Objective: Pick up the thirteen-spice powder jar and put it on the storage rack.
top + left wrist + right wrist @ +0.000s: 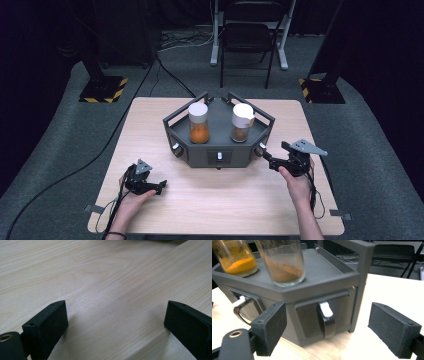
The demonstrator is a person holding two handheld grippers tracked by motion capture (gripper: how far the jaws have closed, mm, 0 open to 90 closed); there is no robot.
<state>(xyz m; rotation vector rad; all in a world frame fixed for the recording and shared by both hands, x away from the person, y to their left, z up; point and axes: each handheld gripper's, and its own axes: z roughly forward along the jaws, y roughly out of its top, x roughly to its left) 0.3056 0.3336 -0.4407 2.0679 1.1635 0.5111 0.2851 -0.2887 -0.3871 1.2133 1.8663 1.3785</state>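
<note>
Right gripper [327, 332] open, empty | drawer handle [326, 319] straight ahead between its jaws, upright, not touched | left gripper [159, 187] open on table [105, 277], farther off

High cam looked down over whole table [150, 210]; right gripper cam sat close on rack [332, 277], both caught brown-powder jar [284, 262].

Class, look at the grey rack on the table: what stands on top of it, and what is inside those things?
On the grey rack stand two white-capped jars: the left jar holds orange powder, the right jar brown powder. Whatever lies behind its closed drawer front is hidden.
</note>
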